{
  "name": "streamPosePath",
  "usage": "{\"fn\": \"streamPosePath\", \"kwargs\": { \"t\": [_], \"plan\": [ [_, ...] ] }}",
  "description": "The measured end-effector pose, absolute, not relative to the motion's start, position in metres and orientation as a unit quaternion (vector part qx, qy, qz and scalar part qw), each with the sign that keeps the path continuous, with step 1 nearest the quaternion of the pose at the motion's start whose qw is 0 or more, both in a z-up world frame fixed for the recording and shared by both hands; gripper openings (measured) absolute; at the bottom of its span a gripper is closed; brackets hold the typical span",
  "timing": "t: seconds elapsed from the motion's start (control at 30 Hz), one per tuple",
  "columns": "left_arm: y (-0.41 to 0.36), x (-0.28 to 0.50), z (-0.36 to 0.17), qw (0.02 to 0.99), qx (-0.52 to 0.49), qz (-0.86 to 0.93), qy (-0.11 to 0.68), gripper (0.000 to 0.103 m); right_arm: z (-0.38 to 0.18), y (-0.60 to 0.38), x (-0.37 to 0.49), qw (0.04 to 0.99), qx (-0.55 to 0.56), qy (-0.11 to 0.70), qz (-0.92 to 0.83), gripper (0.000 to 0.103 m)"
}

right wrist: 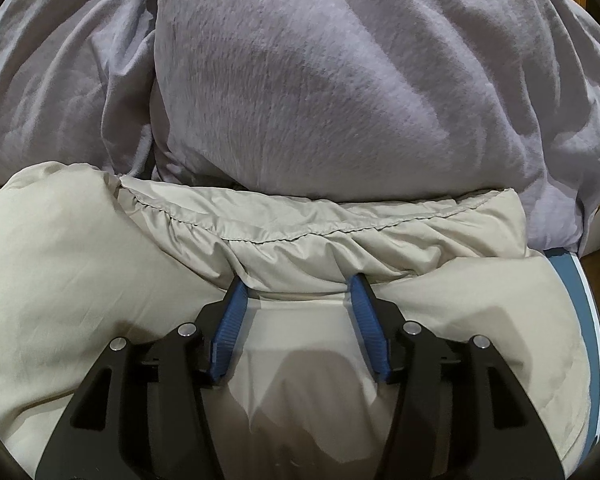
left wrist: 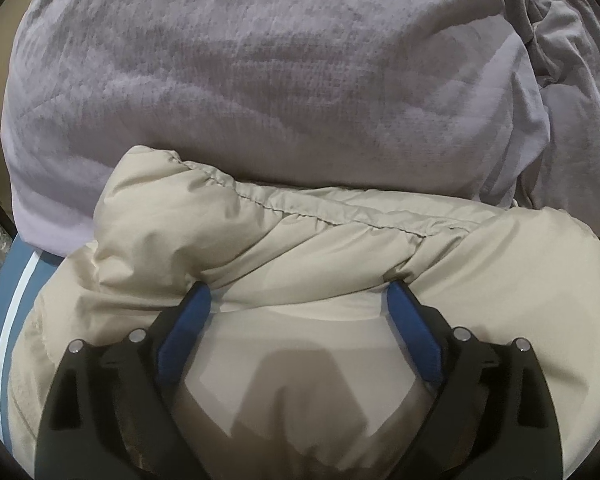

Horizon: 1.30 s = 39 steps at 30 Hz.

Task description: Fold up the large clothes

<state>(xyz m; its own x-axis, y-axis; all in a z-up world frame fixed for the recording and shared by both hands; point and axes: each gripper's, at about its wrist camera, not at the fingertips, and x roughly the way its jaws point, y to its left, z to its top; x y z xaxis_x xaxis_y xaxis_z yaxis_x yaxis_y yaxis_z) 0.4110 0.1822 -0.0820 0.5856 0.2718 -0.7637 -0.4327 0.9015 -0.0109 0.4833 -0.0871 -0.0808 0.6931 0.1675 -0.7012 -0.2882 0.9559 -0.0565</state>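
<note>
A beige padded jacket (left wrist: 340,248) lies across the near half of the bed, its gathered stitched hem running along its far edge. It also fills the lower half of the right wrist view (right wrist: 80,260). My left gripper (left wrist: 298,292) is open, its blue pads (left wrist: 188,328) pressed against a raised fold of the jacket just below the hem. My right gripper (right wrist: 298,284) is open too, its blue pads (right wrist: 230,320) touching the fold below the hem. Neither grips any cloth.
A lilac pillow (left wrist: 260,80) lies just beyond the jacket, with rumpled lilac bedding (left wrist: 572,100) to its right. In the right wrist view the pillow (right wrist: 360,80) and bedding (right wrist: 60,80) show again. A blue sheet with a white stripe (left wrist: 16,300) lies under the jacket, also at right (right wrist: 584,288).
</note>
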Motion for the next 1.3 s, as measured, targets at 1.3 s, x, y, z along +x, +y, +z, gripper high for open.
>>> {"fn": "streamPosePath", "kwargs": {
  "t": [1.3],
  "plan": [
    [0.105,0.448,-0.084,0.893,-0.111,0.144,0.411,0.093,-0.083,-0.029,0.468,0.907,-0.016,0.382,0.176,0.065]
  ]
}}
